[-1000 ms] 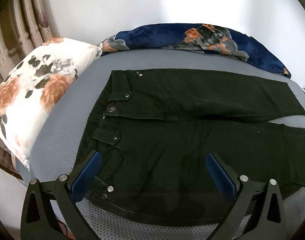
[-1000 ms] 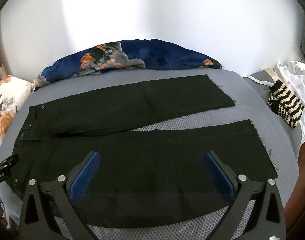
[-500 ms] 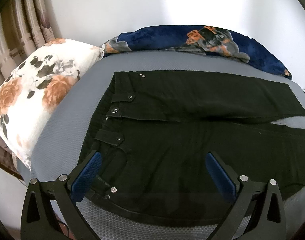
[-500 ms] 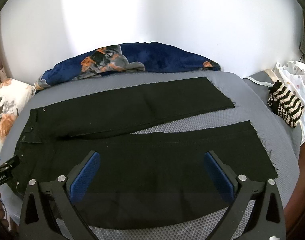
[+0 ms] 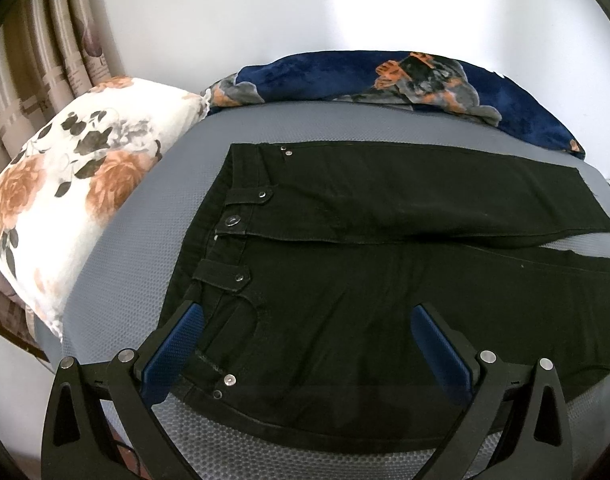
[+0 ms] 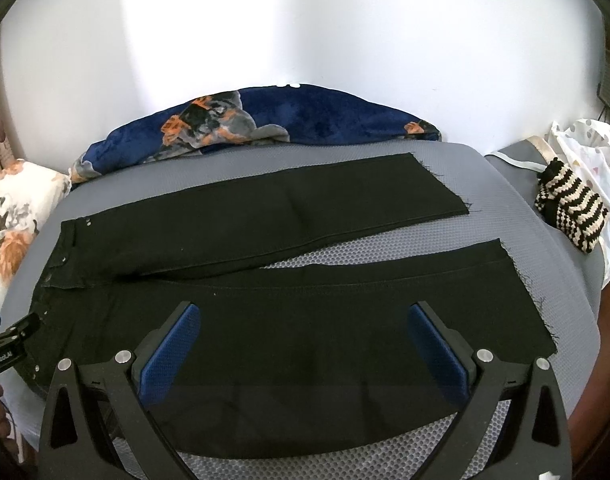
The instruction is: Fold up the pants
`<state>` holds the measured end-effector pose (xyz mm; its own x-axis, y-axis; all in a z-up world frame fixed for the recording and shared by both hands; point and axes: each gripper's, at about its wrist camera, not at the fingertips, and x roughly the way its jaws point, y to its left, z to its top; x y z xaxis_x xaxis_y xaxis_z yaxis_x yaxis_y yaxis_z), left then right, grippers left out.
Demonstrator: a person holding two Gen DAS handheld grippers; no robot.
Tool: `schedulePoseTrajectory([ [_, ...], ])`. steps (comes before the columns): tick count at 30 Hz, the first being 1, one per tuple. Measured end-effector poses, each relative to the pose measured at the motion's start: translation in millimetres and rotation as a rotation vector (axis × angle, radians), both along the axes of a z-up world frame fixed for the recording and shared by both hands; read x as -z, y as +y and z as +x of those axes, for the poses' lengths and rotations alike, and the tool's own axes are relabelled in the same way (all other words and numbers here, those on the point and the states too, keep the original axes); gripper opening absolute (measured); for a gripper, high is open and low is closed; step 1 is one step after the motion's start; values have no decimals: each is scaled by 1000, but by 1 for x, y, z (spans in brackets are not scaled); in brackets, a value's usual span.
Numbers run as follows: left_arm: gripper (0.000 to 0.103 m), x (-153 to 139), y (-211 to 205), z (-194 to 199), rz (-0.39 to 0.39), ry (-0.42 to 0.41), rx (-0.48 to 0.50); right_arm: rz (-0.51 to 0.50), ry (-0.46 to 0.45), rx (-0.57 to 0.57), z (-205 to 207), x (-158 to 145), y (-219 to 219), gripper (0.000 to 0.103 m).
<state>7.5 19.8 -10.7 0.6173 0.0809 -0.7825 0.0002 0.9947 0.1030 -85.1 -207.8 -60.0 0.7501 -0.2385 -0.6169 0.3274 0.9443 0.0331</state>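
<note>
Surface: grey mesh-covered bed stood against a white wall.
Pants: black pants lay flat across the bed, waistband toward the floral pillow, both legs spread apart toward the far side.
Left claw: left claw gaped wide over the waistband end, gripping nothing.
Right claw: right claw also gaped wide above the near leg, empty.
Writing: white lettering on the left claw's body at the right view's edge was too small to read surely.
Surroundings: navy floral blanket bunched along the wall; striped knit item beside white cloth; curtain behind the pillow.
</note>
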Motion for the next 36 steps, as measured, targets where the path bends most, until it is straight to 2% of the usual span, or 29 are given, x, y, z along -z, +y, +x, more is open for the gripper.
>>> schedulePoseTrajectory([
  [17, 103, 1, 3, 0, -5, 4, 3, 1, 5, 2, 2, 1, -2, 103],
  [24, 103, 5, 9, 10, -13, 23, 6, 41, 33, -30, 14, -1, -8, 103],
  [29, 103, 5, 23, 31, -73, 49, 4, 57, 58, -40, 36, -8, -11, 103],
  [36, 103, 3, 69, 75, -168, 65, -41, 55, 73, -73, 77, -19, -7, 103],
])
